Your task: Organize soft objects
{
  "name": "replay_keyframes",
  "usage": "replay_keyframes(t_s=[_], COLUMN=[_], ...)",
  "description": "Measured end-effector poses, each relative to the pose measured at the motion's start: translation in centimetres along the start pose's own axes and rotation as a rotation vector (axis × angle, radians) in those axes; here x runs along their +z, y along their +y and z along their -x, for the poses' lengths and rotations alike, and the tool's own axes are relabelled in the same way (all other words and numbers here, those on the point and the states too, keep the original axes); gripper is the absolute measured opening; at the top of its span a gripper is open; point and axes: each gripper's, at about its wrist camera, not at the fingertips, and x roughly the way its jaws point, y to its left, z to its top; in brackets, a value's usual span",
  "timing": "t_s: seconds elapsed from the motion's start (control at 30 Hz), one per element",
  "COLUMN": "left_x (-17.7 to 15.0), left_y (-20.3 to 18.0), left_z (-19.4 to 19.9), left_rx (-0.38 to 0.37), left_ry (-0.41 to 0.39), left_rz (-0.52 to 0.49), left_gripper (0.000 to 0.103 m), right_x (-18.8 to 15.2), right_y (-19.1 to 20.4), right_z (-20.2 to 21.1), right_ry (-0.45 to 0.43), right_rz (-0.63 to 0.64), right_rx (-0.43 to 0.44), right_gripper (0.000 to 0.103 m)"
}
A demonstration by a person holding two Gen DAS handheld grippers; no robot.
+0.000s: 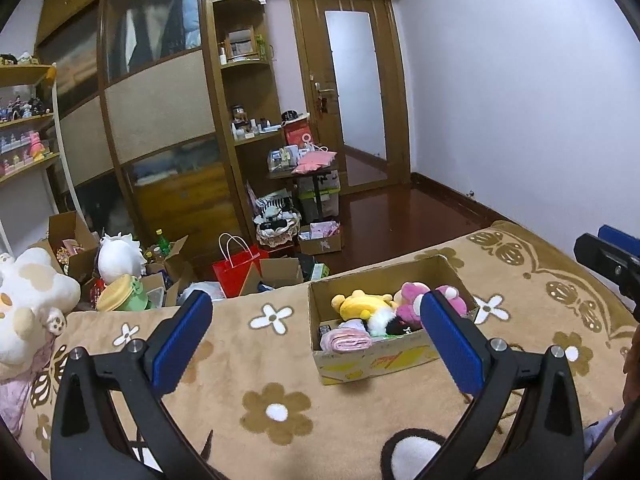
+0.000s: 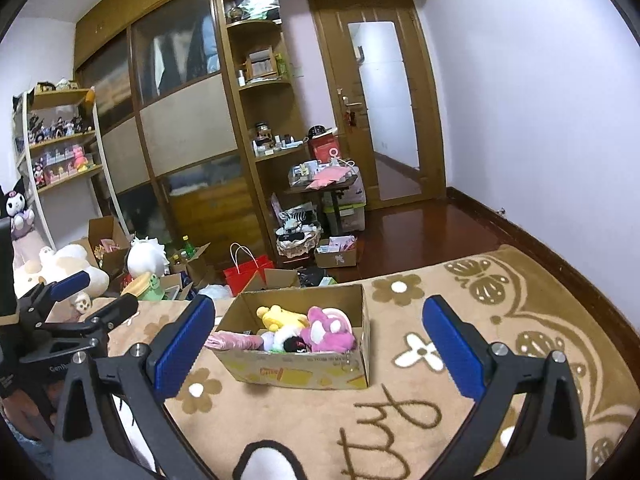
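A cardboard box (image 1: 380, 360) stands on the tan flowered blanket (image 1: 260, 400). Inside lie a yellow plush (image 1: 362, 304), a pink plush (image 1: 410, 306) and a folded pink cloth (image 1: 348, 340). My left gripper (image 1: 316, 304) is open just short of the box, nothing between its blue pads. The right wrist view shows the same box (image 2: 296, 368) with the yellow plush (image 2: 280, 316) and pink plush (image 2: 328, 330). My right gripper (image 2: 319, 308) is open and empty in front of it. The left gripper (image 2: 108, 290) shows at that view's left edge.
A big cream plush (image 1: 28, 304) rests at the blanket's left end. Beyond the bed the floor holds open boxes, a red paper bag (image 1: 236, 272), a white plush (image 1: 120, 258) and a green frog toy (image 1: 128, 294). Wardrobe, shelves and a door stand behind.
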Motion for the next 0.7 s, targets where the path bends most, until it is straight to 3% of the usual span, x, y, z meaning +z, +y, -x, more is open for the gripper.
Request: replay_keyframes(t_s=[0.23,0.7], left_x=[-1.3,-3.3], left_y=[-0.1,0.6], left_z=[0.4,-0.7], left_rx=[0.015,0.039], left_ry=[-0.027,0.007], left_rz=[-0.007,0.001], left_gripper=[0.103,0.103], right_x=[-1.7,-3.9], right_y=[-0.5,0.2], right_z=[0.8,-0.3], right_ry=[-0.012,0.009], right_rz=[-0.002,0.059], right_rx=[-0.013,-0.061], right_gripper=[0.103,0.103])
